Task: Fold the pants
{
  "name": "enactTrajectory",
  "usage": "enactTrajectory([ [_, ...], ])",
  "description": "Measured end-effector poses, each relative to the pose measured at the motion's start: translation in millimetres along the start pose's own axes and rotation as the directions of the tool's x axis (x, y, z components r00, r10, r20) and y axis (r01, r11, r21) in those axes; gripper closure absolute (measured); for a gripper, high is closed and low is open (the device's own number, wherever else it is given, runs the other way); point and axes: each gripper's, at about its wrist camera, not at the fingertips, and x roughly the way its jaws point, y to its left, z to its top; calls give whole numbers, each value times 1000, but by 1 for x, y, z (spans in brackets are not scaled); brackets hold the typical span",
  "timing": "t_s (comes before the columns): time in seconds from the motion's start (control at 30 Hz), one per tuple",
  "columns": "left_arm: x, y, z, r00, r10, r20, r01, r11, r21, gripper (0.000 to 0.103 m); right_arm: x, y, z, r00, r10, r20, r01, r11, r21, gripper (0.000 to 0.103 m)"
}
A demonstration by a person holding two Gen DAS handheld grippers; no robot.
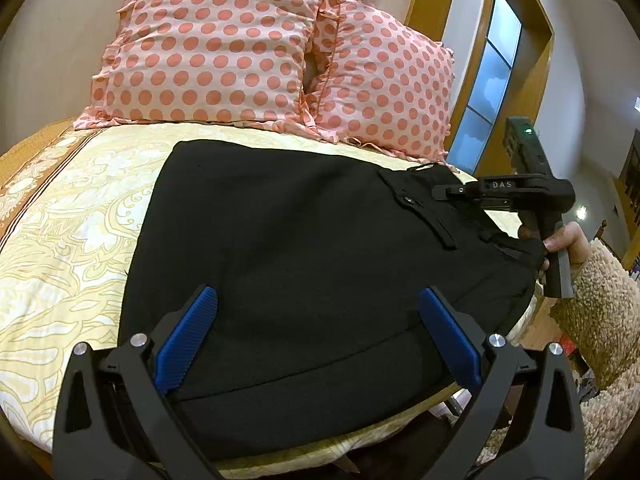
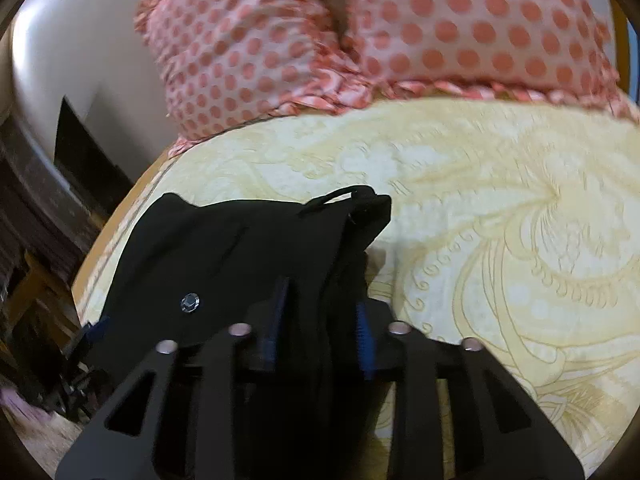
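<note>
I see the black pants spread flat on the bed, whose cover is cream with a yellow swirl pattern, with two pink dotted pillows leaning against the wall behind them. My left gripper hovers over the near edge of the pants with its blue pads spread wide and nothing between them. My right gripper is at the waistband end, its jaws drawn close with a bunched fold of the black cloth pinched between the pads, just beside the shiny button. From the left camera I see the right hand in a fuzzy tan sleeve gripping that tool's handle.
</note>
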Motion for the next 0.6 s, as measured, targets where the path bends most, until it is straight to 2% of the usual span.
enactTrajectory([
  [0.07, -1, 2, 5, 1000, -3, -13, 3, 1000, -22, 3, -8, 7, 0, 999, 19, 26, -18, 1000, -22, 81],
  [0.13, -6, 10, 17, 999, -34, -22, 32, 997, -73, 9, -18, 12, -1, 996, 60, 60, -58, 998, -39, 82],
  [0.2, -19, 28, 40, 997, -70, 17, 72, 986, -150, 9, -18, 11, -1, 997, 50, 58, -47, 998, -38, 82],
  [0.3, -26, 56, 72, 999, -42, 32, 48, 973, -225, 10, -9, 5, -2, 999, 32, 36, -31, 999, -11, 82],
  [0.37, -16, 74, 91, 1000, -16, -26, 9, 964, -267, 11, -5, 0, -3, 999, 32, 31, -32, 999, 9, 82],
  [0.43, 9, 91, 106, 990, 0, -143, -43, 954, -297, 22, -3, -4, -4, 999, 40, 31, -40, 999, 26, 82],
  [0.53, 41, 106, 112, 967, -17, -254, -68, 945, -320, 33, -1, -6, -5, 999, 39, 24, -40, 998, 40, 82],
  [0.6, 60, 116, 111, 949, -40, -313, -79, 930, -359, 36, 0, -8, -4, 999, 37, 17, -38, 998, 48, 81],
])
